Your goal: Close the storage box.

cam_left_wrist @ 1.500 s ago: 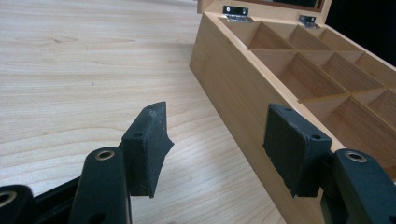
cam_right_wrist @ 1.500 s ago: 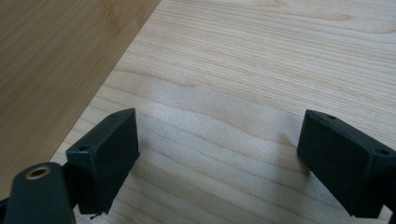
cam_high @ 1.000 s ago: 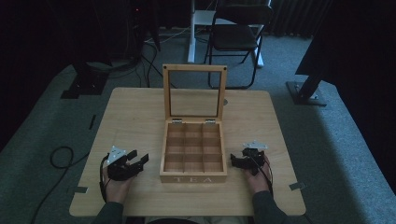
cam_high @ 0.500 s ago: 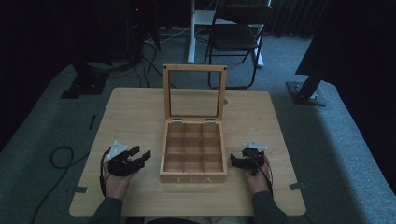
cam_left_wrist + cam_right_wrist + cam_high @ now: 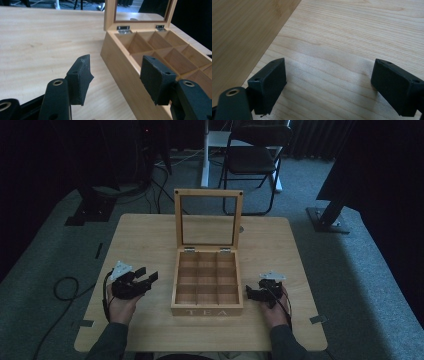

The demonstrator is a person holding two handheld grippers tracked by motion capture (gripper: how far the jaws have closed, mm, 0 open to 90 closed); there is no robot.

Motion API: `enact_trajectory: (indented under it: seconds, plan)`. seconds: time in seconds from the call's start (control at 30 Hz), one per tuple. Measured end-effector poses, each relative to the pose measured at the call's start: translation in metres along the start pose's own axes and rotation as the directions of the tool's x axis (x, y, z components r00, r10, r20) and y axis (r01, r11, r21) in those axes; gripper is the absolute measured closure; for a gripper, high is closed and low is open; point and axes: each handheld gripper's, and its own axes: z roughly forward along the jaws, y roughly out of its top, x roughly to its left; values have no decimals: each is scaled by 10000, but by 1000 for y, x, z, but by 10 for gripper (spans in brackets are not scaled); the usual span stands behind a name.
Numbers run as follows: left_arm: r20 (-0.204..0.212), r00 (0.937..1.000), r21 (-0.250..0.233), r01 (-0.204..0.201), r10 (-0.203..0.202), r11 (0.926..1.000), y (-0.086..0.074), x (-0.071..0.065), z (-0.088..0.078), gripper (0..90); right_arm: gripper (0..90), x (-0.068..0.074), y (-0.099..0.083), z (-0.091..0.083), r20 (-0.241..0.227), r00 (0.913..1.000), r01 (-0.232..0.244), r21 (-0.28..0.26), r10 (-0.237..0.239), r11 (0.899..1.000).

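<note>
The wooden tea box [image 5: 207, 282] is sitting mid-bench with its glass lid [image 5: 208, 218] standing upright and every compartment bare. The left gripper [image 5: 145, 280] is hovering just beside the box's left wall, fingers [image 5: 79, 75] partly open and having just closed a little, gripping nothing. The right gripper [image 5: 252, 294] is resting near the right wall, fingers [image 5: 270, 82] spread wide and empty. Likely an approach step; next, reaching up for the lid.

Overhead cam's looking down across my table [image 5: 150, 235]; both gripper cams are sitting low, sharing the tea box [image 5: 125, 67].
</note>
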Motion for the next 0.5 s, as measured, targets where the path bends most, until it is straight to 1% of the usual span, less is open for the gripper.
enact_trajectory:
  seconds: [0.03,0.07,0.13,0.27,0.43,0.5]
  plan:
    - [0,10000,0,0,0,10000,0,0,0,419,124,0,0,0,0,10000,0,0,0,10000]
    - [19,9999,-70,-136,136,9999,7,-1,1,419,124,0,0,0,3,10000,-1,0,1,10000]
    - [66,9998,-148,-210,211,9997,13,-1,2,418,124,0,0,0,0,10000,-3,1,3,10000]
    - [26,9977,-151,-679,680,9976,30,-4,6,414,124,0,0,0,0,10000,2,-3,-2,10000]
    - [-8,9947,-209,-1026,1026,9945,46,-7,11,414,124,0,0,0,2,10000,4,-4,-4,10000]
    - [54,9951,-320,-982,984,9947,52,-8,12,414,124,0,0,0,2,10000,3,-4,-3,10000]
